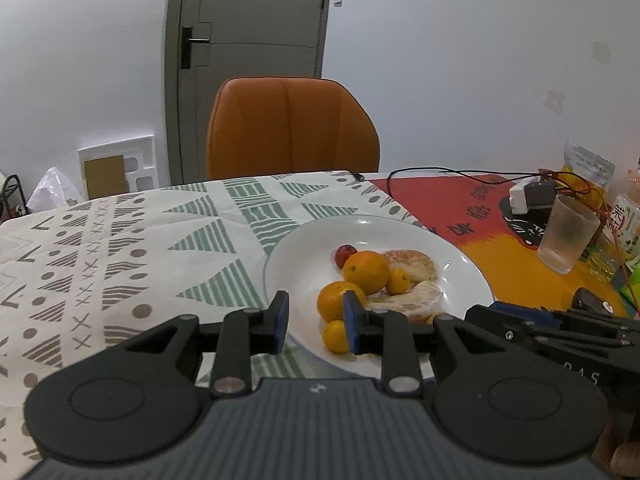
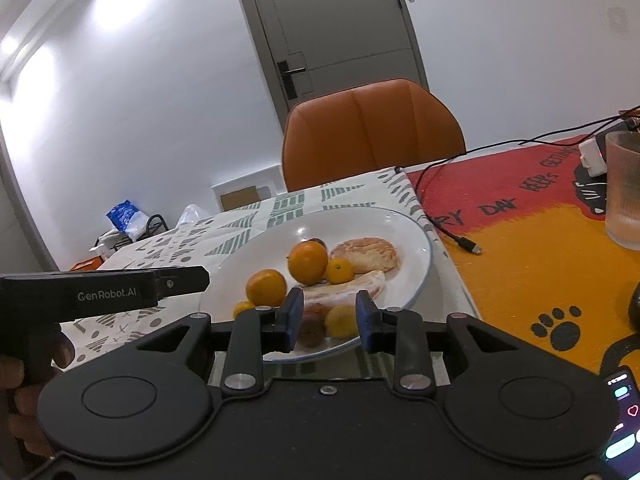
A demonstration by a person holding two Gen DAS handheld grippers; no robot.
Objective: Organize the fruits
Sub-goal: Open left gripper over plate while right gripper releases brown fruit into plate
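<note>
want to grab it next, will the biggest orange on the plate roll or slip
The biggest orange is round, so a nudge would probably roll it. Its skin looks glossy, so it might slip. The other fruit touching it on the plate would likely shift too.

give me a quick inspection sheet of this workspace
surface: table under a patterned cloth, with a red and orange mat on its right part
job's things: white plate holding two oranges, smaller yellow fruits, a small red fruit and peeled citrus pieces
clutter: frosted cup, white box, packets at the far right, phone at the near right
grippers: left gripper and right gripper both poised at the plate's near edge, jaws slightly apart, nothing gripped
cables: black cable lying loose across the mat
surroundings: orange chair, grey door, white walls
</note>
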